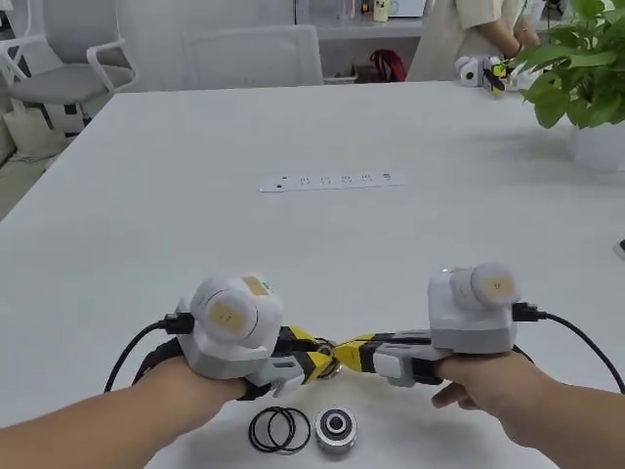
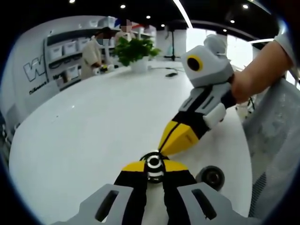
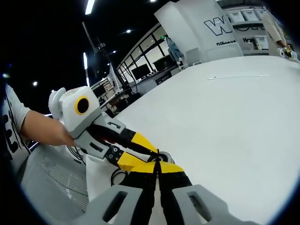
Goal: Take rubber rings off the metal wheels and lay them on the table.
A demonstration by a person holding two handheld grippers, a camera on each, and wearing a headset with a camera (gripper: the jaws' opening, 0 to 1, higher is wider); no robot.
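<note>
L gripper (image 2: pixel 153 168) clamps metal wheel (image 2: pixel 153 161), R gripper (image 3: pixel 159 165) pinched shut at its rim

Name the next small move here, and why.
Probably draw the right gripper away to peel a ring off: the left gripper clamps a wheel, and the right's shut tips sit at its rim. Freed rings already lie on the table.

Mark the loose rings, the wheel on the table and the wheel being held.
Rings (image 1: pixel 280 430), head view: middle of the overlapping loops.
Table wheel (image 1: pixel 336 428), head view: its hub.
Held wheel (image 2: pixel 153 164), left gripper view: its round face.
</note>
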